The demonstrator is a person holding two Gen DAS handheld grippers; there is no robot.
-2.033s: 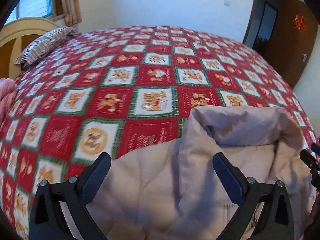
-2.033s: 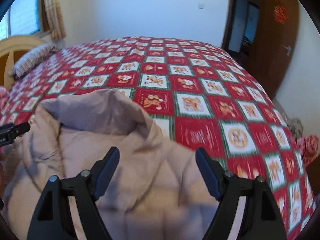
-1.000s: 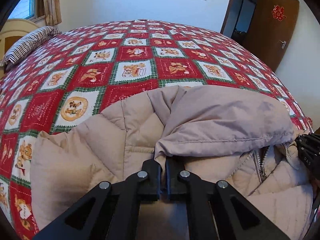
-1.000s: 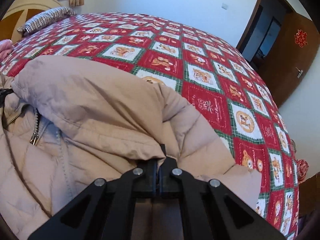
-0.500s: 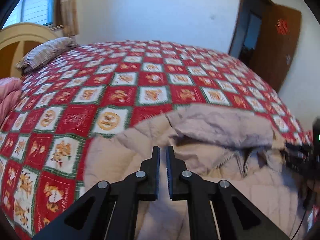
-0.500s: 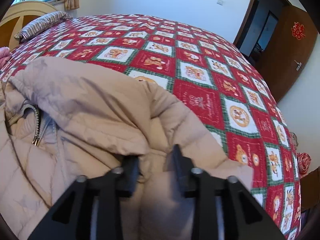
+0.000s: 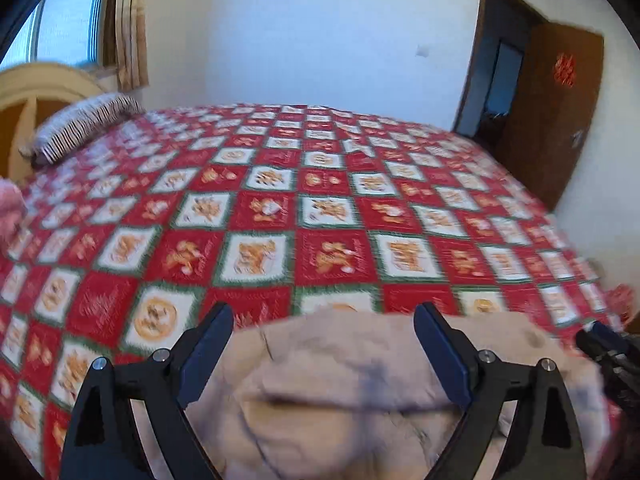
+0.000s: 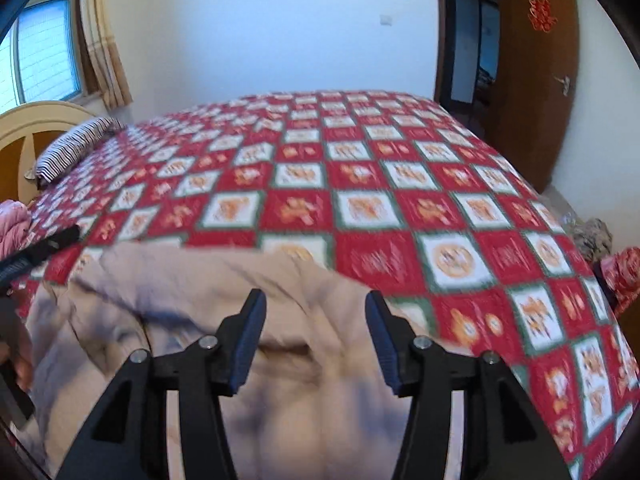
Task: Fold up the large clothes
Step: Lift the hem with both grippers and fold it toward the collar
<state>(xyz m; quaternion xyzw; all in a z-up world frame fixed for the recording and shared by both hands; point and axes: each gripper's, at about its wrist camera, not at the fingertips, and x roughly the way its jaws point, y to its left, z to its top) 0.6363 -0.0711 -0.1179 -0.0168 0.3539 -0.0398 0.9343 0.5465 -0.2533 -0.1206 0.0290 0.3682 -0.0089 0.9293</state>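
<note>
Your left gripper (image 7: 324, 344) hangs over the near edge of the bed (image 7: 320, 200), jaws spreading wide and opening further, nothing pinched between them. The beige padded coat (image 7: 360, 392) lies below and past the tips, bunched in a puffy roll on the red, white and green checked bedspread (image 7: 264, 208), close to you.

Your right gripper (image 8: 314, 332) is about half open and widening too. The coat (image 8: 200, 292) sits beneath its jaws, but the pads press on nothing; the fabric is loose there, though the blur hides the folds.

Around you: a striped pillow (image 7: 84, 120) far left against the cream headboard (image 8: 36, 120), and something pink and soft (image 8: 14, 228) at the left edge of the bed. A window with a tan curtain (image 8: 104, 52) is behind that. On the right, a brown door (image 8: 536, 72) with a red ornament stands open, and red patterned fabric (image 8: 624, 276) hangs off the bed's right corner, with a grey bundle (image 8: 592, 236) on the floor by it.

From the right wrist view, the tip of your left gripper pokes in at the left, just beside the coat's edge. Beyond the coat, open bedspread.
</note>
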